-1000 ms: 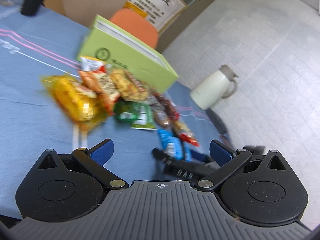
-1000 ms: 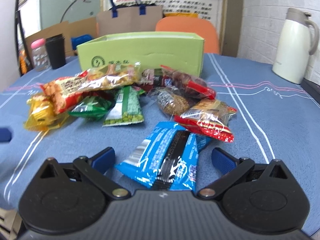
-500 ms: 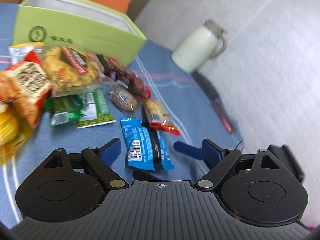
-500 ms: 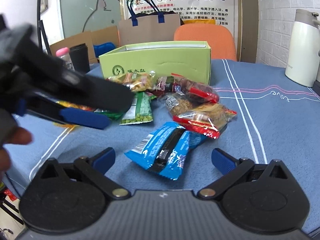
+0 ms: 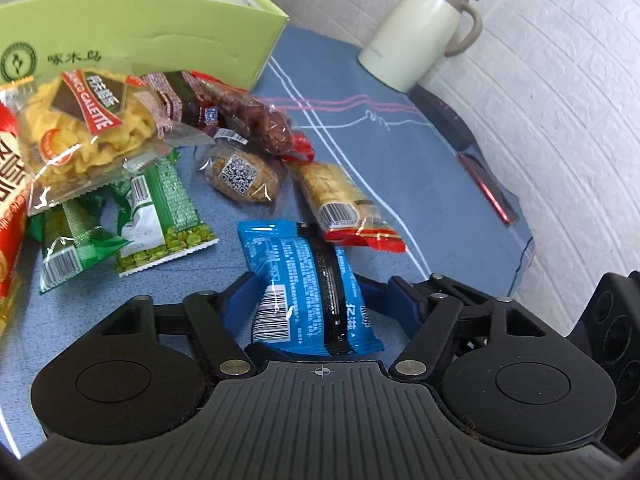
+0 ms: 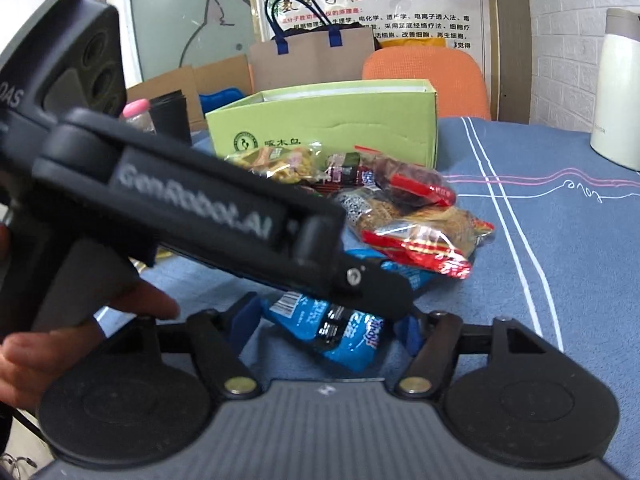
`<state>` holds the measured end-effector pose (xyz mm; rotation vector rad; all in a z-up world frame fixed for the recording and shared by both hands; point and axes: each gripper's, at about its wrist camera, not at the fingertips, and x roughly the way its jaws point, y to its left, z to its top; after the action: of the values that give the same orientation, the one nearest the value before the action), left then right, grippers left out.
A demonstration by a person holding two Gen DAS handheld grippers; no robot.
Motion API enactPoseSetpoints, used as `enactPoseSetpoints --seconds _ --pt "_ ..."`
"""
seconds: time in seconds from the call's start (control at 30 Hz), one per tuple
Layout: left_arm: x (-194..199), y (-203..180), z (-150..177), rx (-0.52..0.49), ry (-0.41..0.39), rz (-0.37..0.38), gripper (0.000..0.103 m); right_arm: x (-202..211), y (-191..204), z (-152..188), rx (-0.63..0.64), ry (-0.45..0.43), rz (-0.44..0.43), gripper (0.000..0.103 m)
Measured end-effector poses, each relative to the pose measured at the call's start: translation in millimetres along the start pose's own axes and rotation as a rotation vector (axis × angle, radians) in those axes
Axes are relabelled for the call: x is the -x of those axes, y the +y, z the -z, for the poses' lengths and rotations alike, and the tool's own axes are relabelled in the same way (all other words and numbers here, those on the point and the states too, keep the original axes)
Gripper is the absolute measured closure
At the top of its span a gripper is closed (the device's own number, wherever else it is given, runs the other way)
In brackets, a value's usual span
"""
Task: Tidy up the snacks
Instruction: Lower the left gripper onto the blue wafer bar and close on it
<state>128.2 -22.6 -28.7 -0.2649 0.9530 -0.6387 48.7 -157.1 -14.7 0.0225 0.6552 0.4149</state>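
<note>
We see bare table (image 5: 400, 168) right of jaws, snack pile ahead-left. Left gripper (image 5: 316, 300) and right gripper (image 6: 326, 322) jaws half-open, closing around blue packet (image 5: 304, 276); contact unclear.

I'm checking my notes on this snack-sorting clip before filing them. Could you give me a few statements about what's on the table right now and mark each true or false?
1. The blue snack packet lies between the fingers of both grippers. True.
2. The green box is closed with a lid. False: its top is open.
3. The white jug stands upright on the blue tablecloth. True.
4. The green pea packet is inside the box. False: it lies on the cloth in front of it.
5. The left gripper holds a red-ended packet. False: that packet lies beyond the blue one.
</note>
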Motion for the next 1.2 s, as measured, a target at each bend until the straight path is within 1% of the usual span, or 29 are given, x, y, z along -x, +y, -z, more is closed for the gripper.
enactPoseSetpoints --seconds 0.1,0.2,0.23,0.27,0.33,0.47,0.57,0.67,0.73,0.77,0.8,0.83,0.87,0.93,0.97,1.07,1.13,1.2 --pt "6.9 -0.7 6.8 0.005 -0.005 -0.024 0.051 2.7 4.0 1.6 0.002 -0.007 -0.013 0.031" --pt "21.8 -0.7 19.2 0.013 -0.010 -0.066 0.050 6.9 12.5 3.9 0.013 -0.003 -0.076 0.028" --pt "25.5 0.8 21.6 0.015 -0.007 -0.062 0.050 7.4 15.5 5.0 0.027 -0.007 -0.097 0.024" --pt "28.3 4.1 23.1 0.036 -0.004 -0.051 0.049 6.8 17.0 5.7 0.036 -0.008 -0.112 0.025" --pt "32.6 11.3 23.7 0.067 -0.004 -0.044 0.047 4.5 15.1 5.2 0.038 0.002 -0.111 0.025" --pt "35.1 20.1 19.1 0.100 -0.019 -0.054 0.047 9.1 5.8 4.6 0.011 0.005 -0.084 0.024" --pt "32.5 14.9 17.9 0.077 -0.020 -0.072 0.047 8.5 7.8 4.5 0.020 0.006 -0.075 0.024" --pt "27.3 11.1 16.8 0.074 -0.020 -0.058 0.047 6.0 9.2 1.1 0.048 -0.006 -0.062 0.024" --pt "25.2 9.0 17.1 0.065 -0.028 -0.060 0.048 -0.4 7.0 2.1 0.033 0.012 -0.068 0.021" --pt "24.7 8.4 17.4 0.062 -0.032 -0.064 0.050 0.2 8.8 2.4 0.039 0.006 -0.066 0.023" --pt "24.7 9.2 17.7 0.069 -0.040 -0.071 0.060 0.7 10.0 2.7 0.046 0.005 -0.064 0.028" --pt "25.4 10.1 18.8 0.078 -0.049 -0.079 0.063 1.7 11.7 3.0 0.045 0.003 -0.085 0.029" --pt "26.2 10.2 19.9 0.078 -0.054 -0.088 0.070 2.9 13.9 4.0 0.037 0.000 -0.093 0.029" --pt "31.1 11.9 24.3 0.093 -0.058 -0.089 0.070 6.6 21.0 5.7 0.065 -0.011 -0.066 0.034" --pt "35.8 13.3 26.7 0.113 -0.062 -0.085 0.071 9.9 22.5 5.4 0.064 -0.016 -0.068 0.037" --pt "54.4 12.9 26.0 0.132 -0.094 -0.068 0.071 22.5 23.9 -1.5 0.040 -0.051 -0.093 0.038" --pt "64.7 10.2 15.2 0.132 -0.128 -0.072 0.071 27.2 28.4 -12.6 0.070 -0.093 -0.090 0.038" --pt "71.5 9.9 -3.5 0.132 -0.163 -0.087 0.071 22.6 30.7 -29.1 0.098 -0.127 -0.084 0.038"
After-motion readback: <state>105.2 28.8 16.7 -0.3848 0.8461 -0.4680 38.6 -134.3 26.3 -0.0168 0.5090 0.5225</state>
